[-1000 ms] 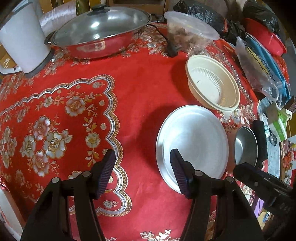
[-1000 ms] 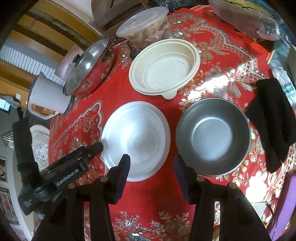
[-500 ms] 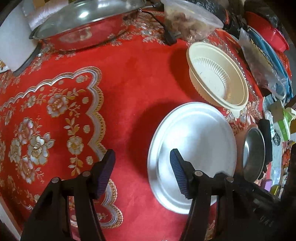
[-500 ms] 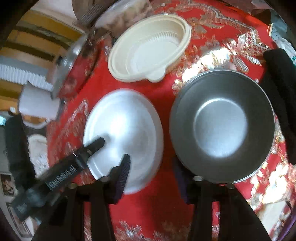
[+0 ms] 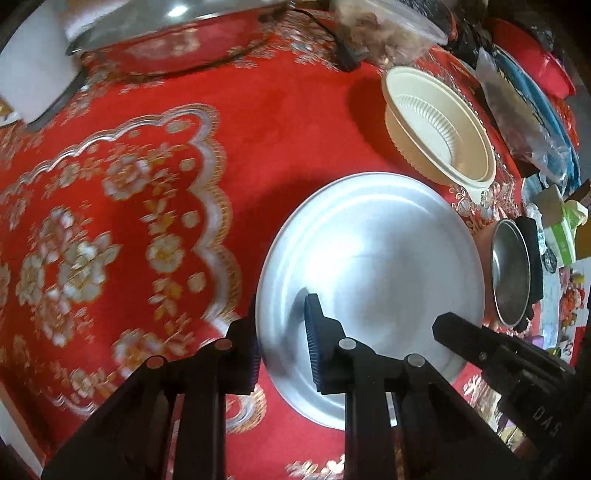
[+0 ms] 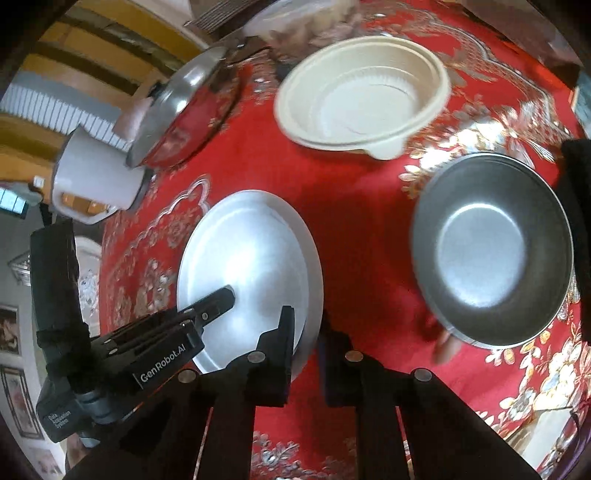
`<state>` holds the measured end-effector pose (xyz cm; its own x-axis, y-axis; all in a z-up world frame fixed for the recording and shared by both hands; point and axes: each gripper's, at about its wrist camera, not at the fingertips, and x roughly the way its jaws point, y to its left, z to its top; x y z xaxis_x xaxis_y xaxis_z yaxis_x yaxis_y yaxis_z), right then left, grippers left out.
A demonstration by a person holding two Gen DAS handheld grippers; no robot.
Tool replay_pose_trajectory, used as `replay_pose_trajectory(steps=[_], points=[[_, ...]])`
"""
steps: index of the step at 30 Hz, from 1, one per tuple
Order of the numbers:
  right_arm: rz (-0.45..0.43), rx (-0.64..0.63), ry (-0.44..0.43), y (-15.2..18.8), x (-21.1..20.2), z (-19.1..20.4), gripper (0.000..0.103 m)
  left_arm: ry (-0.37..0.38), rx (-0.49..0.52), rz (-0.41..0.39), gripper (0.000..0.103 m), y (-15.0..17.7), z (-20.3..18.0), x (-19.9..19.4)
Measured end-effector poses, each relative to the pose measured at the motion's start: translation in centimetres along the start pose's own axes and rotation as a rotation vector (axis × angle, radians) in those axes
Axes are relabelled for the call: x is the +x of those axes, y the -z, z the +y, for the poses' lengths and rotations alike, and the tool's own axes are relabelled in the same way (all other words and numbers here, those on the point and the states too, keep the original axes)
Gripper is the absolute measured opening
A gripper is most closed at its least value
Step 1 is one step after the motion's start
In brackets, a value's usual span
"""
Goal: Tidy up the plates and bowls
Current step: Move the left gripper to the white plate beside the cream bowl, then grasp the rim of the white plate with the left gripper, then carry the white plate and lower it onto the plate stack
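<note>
A silver plate lies on the red tablecloth. My left gripper has narrowed across the plate's left rim, one finger outside and one inside; the right wrist view shows one of its fingers over the plate. My right gripper is pinched on the plate's right rim, and one of its fingers shows in the left wrist view. A steel bowl sits to the right of the plate. Behind it stands a cream plastic bowl.
A lidded metal pot and a white kettle stand at the back left. A clear food container is behind the cream bowl. A black cloth and bags crowd the right edge.
Both grippers moved in on the silver plate and narrowed their fingers over its rim. The right gripper shifted left, away from the steel bowl.
</note>
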<state>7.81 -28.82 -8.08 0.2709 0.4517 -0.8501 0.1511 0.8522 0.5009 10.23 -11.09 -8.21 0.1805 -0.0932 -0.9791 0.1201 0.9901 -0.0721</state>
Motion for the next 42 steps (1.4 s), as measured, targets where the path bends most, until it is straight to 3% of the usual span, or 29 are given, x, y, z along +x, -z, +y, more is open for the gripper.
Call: replay_pose_trajectory(steps=[23,42], points=[[0.104,-0.314,-0.062,5.6,2.6,16.1,0.015,-0.119,-0.242,-0.114,0.019,7.1,13.9,-8.6],[0.125,-0.407,-0.048,8.5,3.0,20.6,0.016,-0.133,-0.299,-0.145,0.019,10.6,17.5,-10.7]])
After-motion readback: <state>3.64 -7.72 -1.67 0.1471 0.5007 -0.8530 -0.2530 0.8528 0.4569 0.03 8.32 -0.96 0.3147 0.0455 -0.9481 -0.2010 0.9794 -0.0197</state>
